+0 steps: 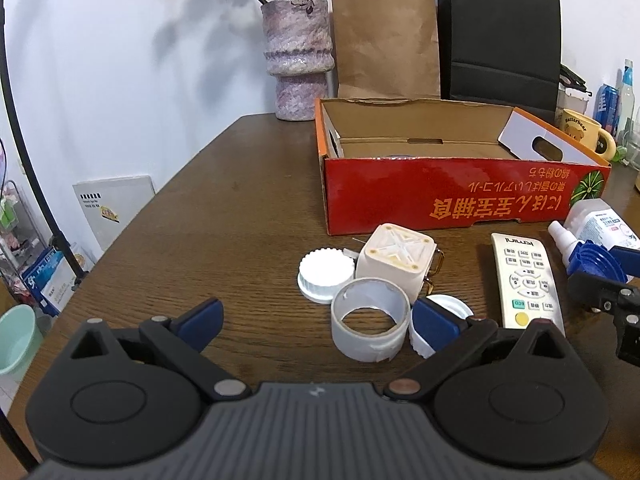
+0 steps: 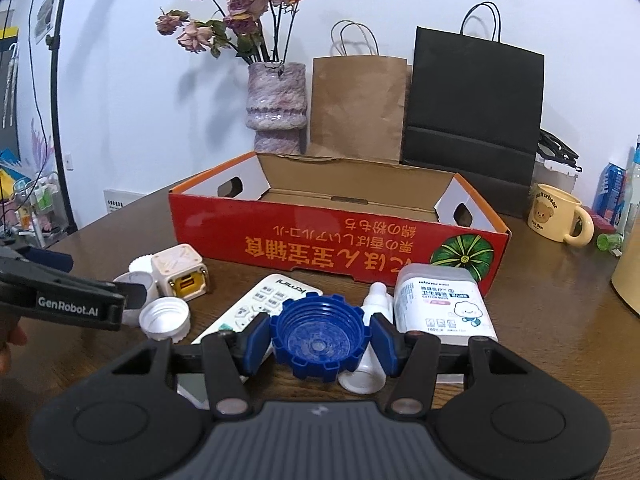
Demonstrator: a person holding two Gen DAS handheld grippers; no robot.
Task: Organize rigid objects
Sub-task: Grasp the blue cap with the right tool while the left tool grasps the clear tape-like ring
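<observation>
Bare tabletop (image 1: 208, 216) flanks the wide left claw (image 1: 316, 320); right claw (image 2: 320, 338) grips blue cap (image 2: 319, 342).

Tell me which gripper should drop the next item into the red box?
Right. The right gripper already clamps the blue cap facing the red box; the left gripper is open and holds nothing.

a dark brown wooden table (image 1: 248, 208) carries a shallow red cardboard box (image 1: 452, 200), open at the top. in front of the box lie a white ribbed cap (image 1: 326, 274), a cream cube-shaped block (image 1: 394, 262), a roll of clear tape (image 1: 370, 328), a white remote control (image 1: 526, 280) and a white cotton swab container (image 2: 444, 300). behind the box stand a purple vase (image 1: 296, 60), a brown paper bag (image 1: 386, 44) and a black paper bag (image 1: 500, 36). a yellow mug (image 2: 558, 218) sits to the right.
</observation>
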